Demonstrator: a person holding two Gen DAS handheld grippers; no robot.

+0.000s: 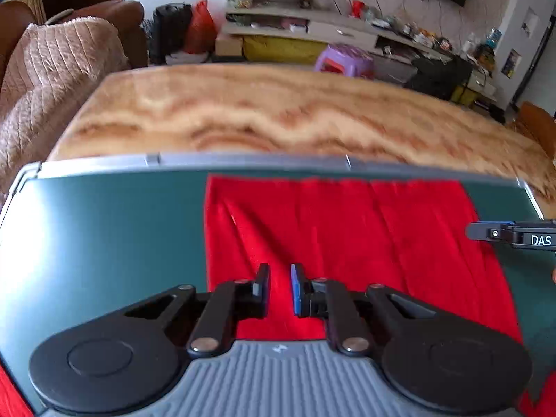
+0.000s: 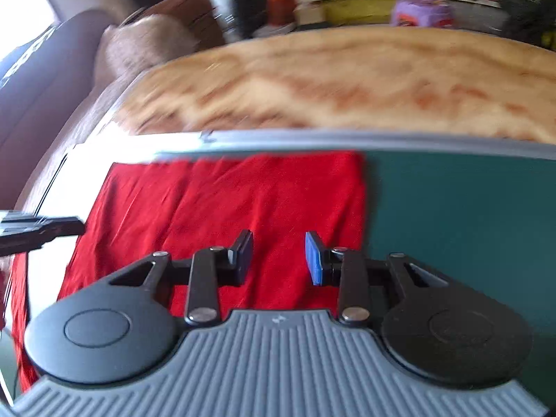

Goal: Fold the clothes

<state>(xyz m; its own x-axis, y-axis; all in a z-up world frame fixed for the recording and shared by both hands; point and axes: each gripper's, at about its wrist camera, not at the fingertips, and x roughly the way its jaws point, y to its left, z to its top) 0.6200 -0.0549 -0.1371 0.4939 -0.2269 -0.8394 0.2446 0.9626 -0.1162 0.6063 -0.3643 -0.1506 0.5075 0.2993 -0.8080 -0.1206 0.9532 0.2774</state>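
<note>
1. The left gripper [image 1: 280,290] is held over the red cloth [image 1: 347,243], jaws a narrow gap apart, nothing between them.
2. The right gripper [image 2: 279,257] is parted wider and is likewise empty.
3. The cloth is spread flat on the green mat [image 1: 104,243], reaching its far edge, seemingly laid out for folding.
4. Beyond lies bare table [image 1: 278,118]; nothing stands in the way.

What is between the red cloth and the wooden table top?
A bare strip of the green mat and its grey rim, past the red cloth; both views show it.
</note>
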